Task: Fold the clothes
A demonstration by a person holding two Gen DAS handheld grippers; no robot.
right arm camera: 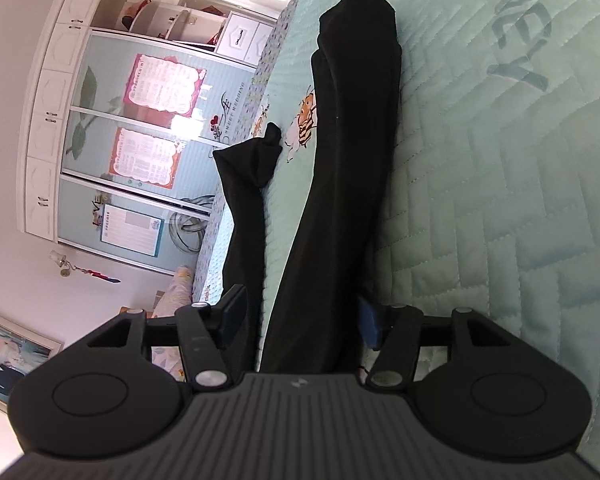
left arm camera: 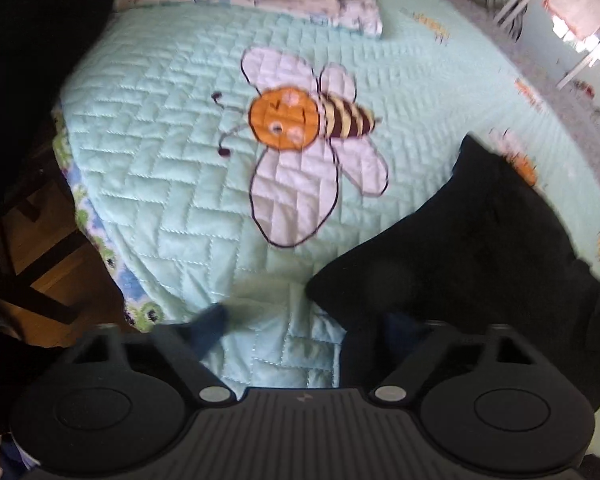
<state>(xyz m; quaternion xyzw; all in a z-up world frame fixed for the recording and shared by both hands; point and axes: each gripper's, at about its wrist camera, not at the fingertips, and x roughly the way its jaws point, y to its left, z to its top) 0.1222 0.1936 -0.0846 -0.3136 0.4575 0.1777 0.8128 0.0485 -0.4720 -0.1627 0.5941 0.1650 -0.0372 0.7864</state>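
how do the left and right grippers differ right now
The left gripper hangs open over bare quilt, black garment only at its right finger; the right gripper is open astride that garment. The left view is blurred; the right is sharp. Both are black, with blue pads.

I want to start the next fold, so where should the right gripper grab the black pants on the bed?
Probably at the near end of the black pants, where the cloth already runs between the right gripper's open fingers. Come in along the length and low over the quilt; the stacked legs lie flat and narrow there, so one pinch may catch both layers.
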